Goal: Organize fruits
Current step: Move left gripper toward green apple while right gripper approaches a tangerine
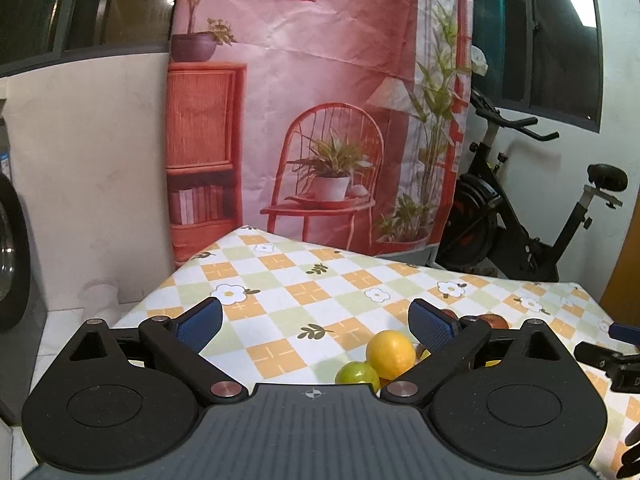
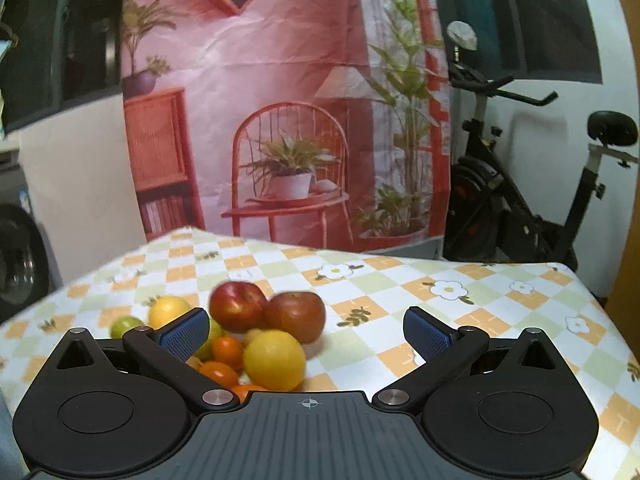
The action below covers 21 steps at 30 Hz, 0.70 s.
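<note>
I see a pink printed backdrop (image 1: 320,100) against white wall, dark windows (image 1: 560,32) above, an exercise bike (image 1: 516,216) right.

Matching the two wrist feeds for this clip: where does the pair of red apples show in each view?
Left wrist view: red apples barely visible, mid-right, mostly hidden behind the left tool's right finger.
Right wrist view: the pair sits side by side, touching, centre-left, behind the large yellow fruit.
Shared landmark: the exercise bike at right behind the checkered table.
</note>
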Motion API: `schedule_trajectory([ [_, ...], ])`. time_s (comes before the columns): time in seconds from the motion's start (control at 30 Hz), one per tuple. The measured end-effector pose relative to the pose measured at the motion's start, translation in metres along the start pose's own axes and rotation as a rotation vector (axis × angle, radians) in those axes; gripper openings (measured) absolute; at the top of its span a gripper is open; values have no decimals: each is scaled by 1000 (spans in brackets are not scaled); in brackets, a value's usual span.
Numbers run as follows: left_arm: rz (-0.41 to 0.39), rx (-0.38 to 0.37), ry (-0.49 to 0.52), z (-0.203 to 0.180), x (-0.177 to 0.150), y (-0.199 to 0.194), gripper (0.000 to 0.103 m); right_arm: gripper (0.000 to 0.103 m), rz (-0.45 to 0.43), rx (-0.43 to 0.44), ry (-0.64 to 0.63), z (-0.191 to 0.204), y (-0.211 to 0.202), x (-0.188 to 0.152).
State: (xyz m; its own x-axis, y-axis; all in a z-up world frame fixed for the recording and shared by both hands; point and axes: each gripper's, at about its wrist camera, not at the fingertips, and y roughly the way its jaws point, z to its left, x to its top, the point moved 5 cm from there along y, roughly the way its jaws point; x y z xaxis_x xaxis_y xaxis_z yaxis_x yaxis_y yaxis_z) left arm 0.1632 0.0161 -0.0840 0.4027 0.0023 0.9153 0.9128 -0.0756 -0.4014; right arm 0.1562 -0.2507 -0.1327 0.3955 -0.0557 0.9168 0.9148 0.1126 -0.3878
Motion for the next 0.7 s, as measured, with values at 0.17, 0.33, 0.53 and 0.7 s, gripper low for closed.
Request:
schedule_trajectory([
  [0.17,13,9,25,2,-6,12,98,103,27,35,-9,-5,19,-12],
  [0.33,17,25,14,9,-7,21,98,102,47,10,-32,-2,35,-22],
  [0.53,30,36,8,8,-9,26,97,90,88,58,26,-5,53,-31],
  [0.7,23,74,17,6,-10,31,97,82,112,107,42,-2,61,-37],
])
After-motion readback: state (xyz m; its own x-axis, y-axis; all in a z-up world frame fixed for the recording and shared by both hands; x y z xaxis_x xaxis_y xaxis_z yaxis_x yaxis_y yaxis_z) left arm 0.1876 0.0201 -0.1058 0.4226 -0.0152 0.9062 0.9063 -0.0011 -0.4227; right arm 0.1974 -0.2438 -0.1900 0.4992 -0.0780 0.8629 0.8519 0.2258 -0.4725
